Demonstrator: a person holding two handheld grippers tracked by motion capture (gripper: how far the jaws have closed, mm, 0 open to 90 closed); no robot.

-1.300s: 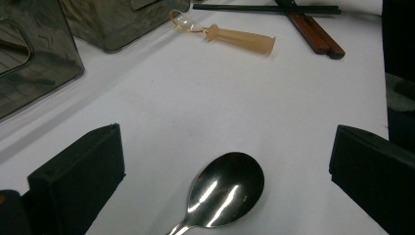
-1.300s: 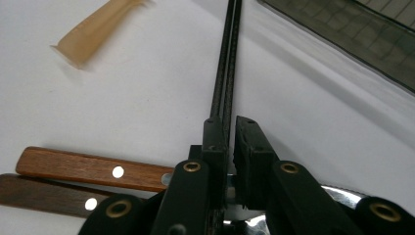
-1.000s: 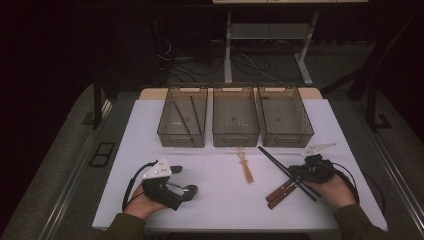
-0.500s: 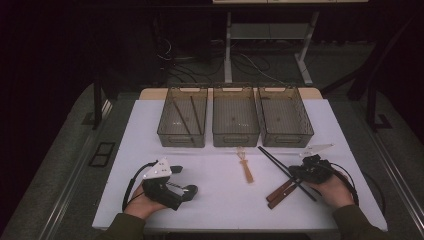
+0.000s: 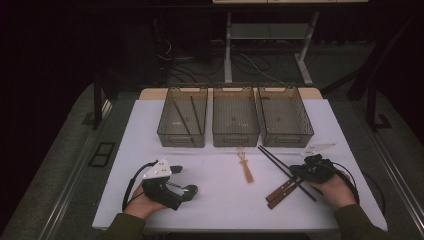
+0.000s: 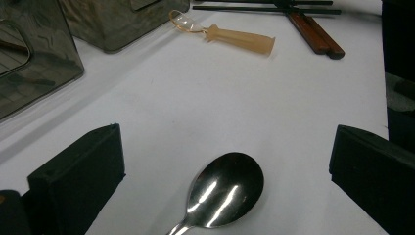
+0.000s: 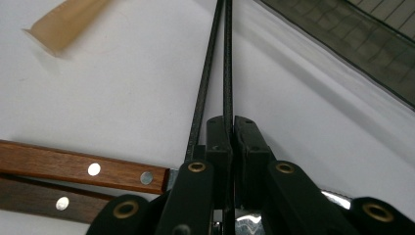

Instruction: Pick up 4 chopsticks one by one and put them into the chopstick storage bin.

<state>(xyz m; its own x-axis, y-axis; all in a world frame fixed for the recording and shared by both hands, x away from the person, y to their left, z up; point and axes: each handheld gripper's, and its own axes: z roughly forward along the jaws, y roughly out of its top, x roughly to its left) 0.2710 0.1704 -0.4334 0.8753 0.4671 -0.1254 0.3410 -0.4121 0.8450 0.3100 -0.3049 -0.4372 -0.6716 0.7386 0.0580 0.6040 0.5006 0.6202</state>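
The right gripper [image 7: 230, 132] had closed tight on one black chopstick [image 7: 227, 58] — best lifted level, clear of its twin — while the left gripper [image 6: 225, 161] stood wide open over a spoon [image 6: 222, 193].

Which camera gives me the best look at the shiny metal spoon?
The left gripper view: the shiny metal spoon lies bowl up on the white table, between the open black jaws of the left gripper. In the high view that gripper covers it. The right gripper view gives nothing I can call the spoon.
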